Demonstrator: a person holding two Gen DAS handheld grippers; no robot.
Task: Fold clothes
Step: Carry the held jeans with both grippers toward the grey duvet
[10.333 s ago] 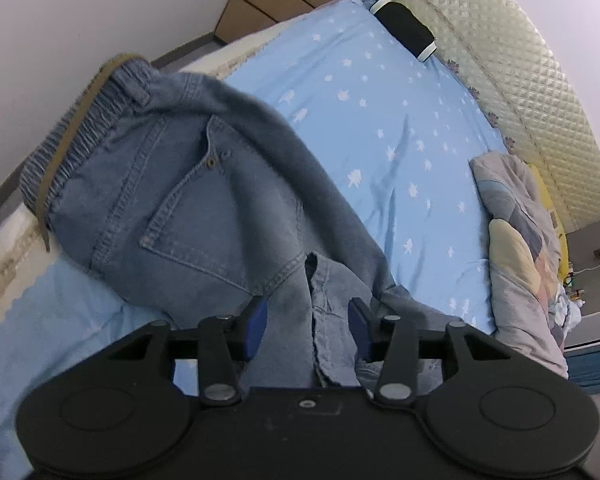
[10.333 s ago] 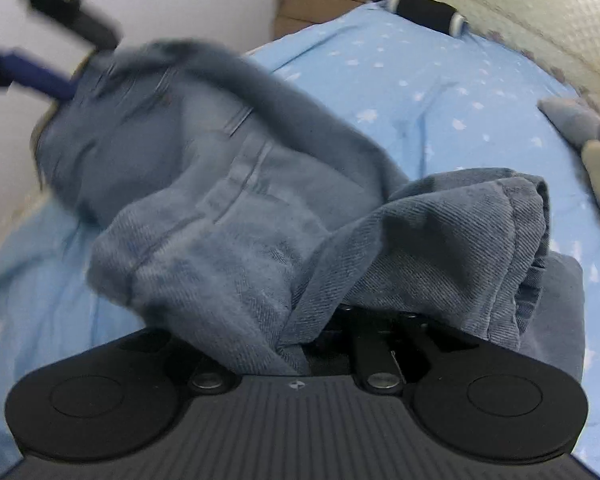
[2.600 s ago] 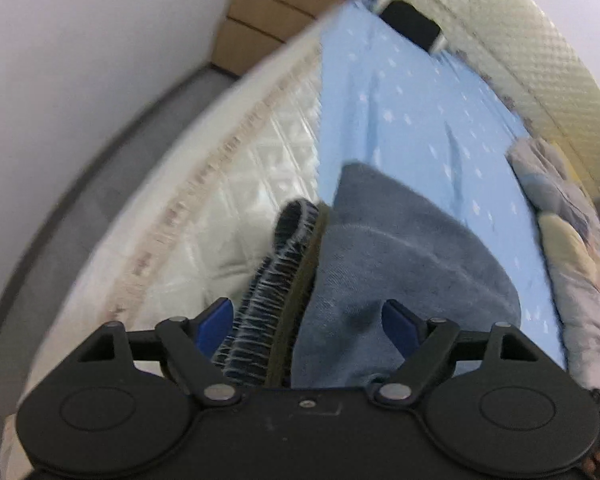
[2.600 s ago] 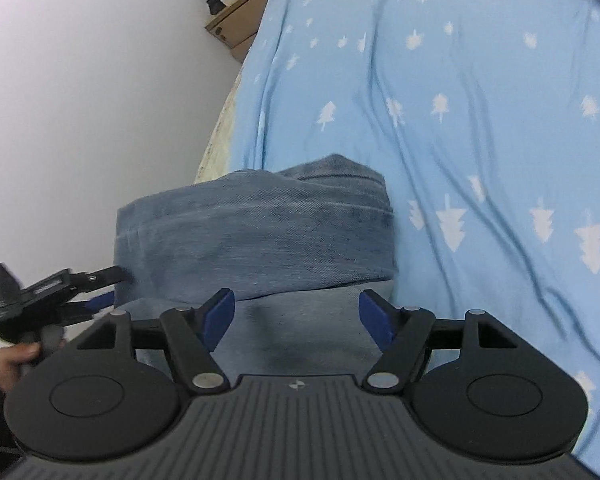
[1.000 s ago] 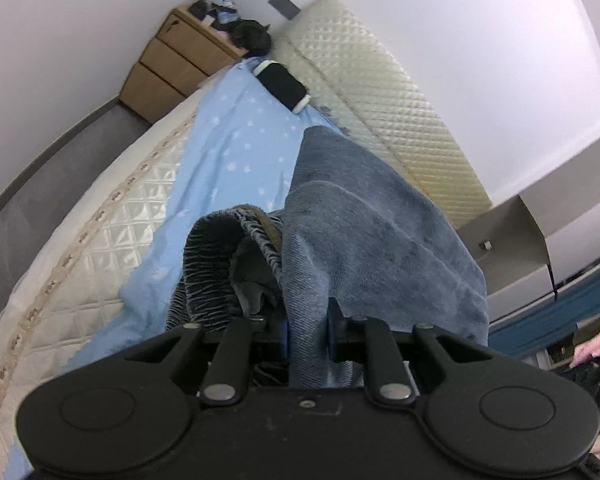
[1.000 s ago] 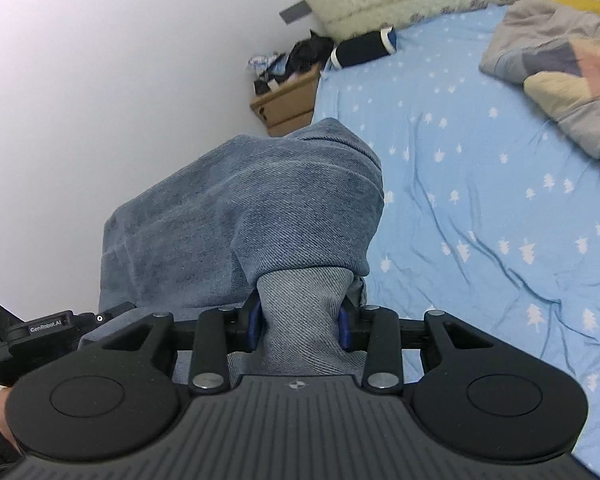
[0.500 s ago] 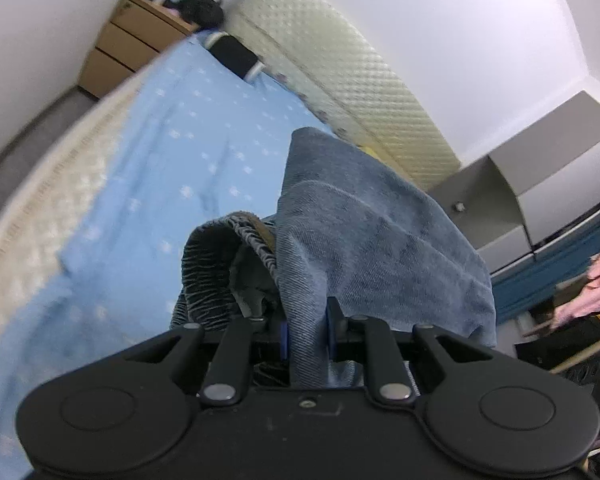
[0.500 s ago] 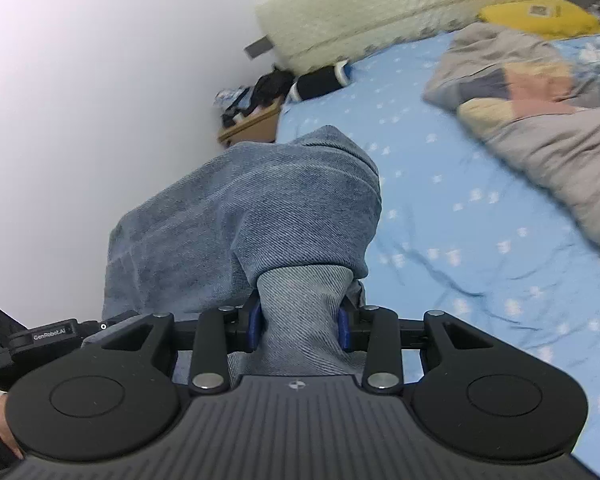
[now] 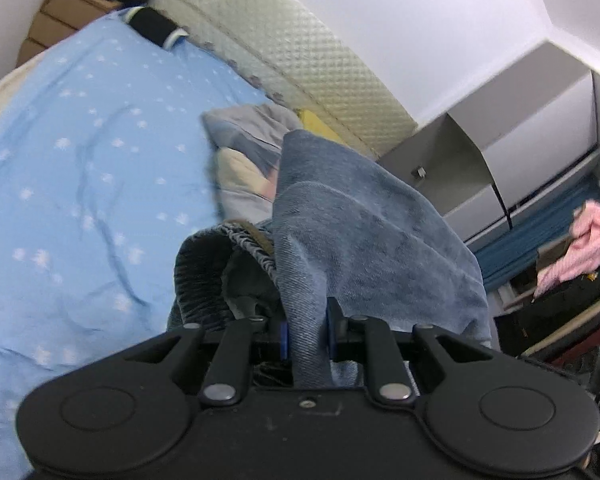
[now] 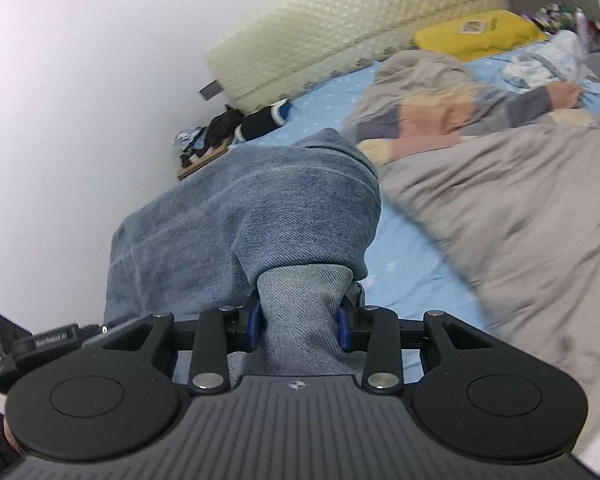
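Note:
The folded blue jeans (image 9: 364, 236) hang in the air above the bed, held at both ends. My left gripper (image 9: 306, 330) is shut on one end of the bundle, where the elastic waistband (image 9: 244, 236) with its brown belt curls over to the left. My right gripper (image 10: 300, 326) is shut on the other end of the jeans (image 10: 260, 216), whose fold bulges over the fingers. The left gripper's body also shows in the right wrist view (image 10: 40, 342), at the far left.
The bed has a light blue star-print sheet (image 9: 80, 160). A grey patchwork duvet (image 10: 500, 200) lies on its right side. A cream padded headboard (image 9: 284, 56), a yellow pillow (image 10: 476, 32), a wooden nightstand (image 9: 60, 12), grey wardrobe (image 9: 480, 168) and pink clothes (image 9: 588, 236) surround it.
Both grippers, still shut on the jeans, have swung to the right across the bed. The duvet and wardrobe side now fill more of the views.

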